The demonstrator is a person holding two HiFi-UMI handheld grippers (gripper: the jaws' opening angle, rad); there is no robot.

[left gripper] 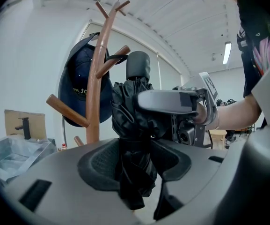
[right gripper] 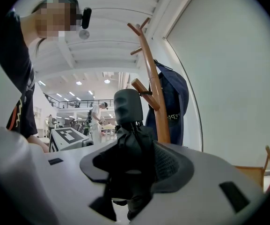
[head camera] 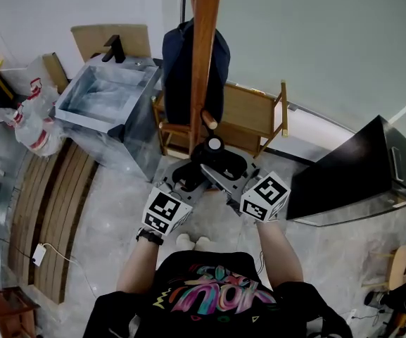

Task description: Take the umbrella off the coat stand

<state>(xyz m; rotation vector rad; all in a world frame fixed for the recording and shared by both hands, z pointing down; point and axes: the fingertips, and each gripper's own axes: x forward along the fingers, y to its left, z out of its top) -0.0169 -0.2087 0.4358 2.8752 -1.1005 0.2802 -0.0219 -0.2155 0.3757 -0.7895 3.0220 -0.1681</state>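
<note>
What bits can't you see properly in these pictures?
- Stand: head view; foot hidden under the umbrella, top cut off by the upper edge.
- Umbrella's lower end: head view; under the left gripper and right gripper.
- Print on the navy fabric: left gripper view; small, partly behind the stand.
- Far-off person: right gripper view; too small to tell what they do.
</note>
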